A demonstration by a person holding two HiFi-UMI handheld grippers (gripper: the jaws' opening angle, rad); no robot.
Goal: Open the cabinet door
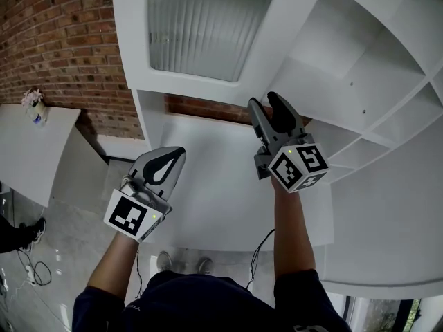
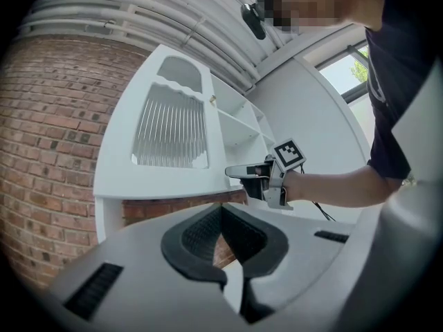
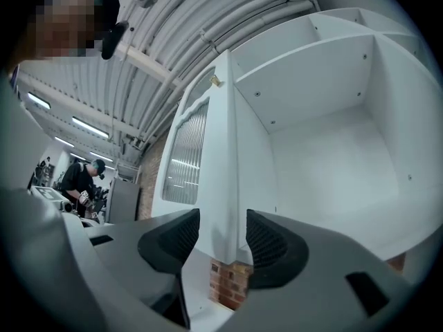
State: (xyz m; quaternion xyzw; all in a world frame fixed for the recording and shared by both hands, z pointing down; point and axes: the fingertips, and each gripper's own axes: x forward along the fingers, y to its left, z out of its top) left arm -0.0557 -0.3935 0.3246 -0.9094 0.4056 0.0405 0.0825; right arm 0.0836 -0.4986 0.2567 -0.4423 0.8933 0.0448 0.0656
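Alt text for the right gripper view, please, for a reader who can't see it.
The right gripper has its jaws apart, the edge of the open white cabinet door between them, ungripped. The door's ribbed glass pane is to the left, white shelves to the right, brick wall below.

The cabinet door (image 1: 201, 33) is standing open left of the shelves (image 1: 360, 54), the right gripper (image 1: 266, 104) sitting at its edge, the left gripper (image 1: 178, 152) hovering lower left, brick wall (image 1: 62, 40) behind.
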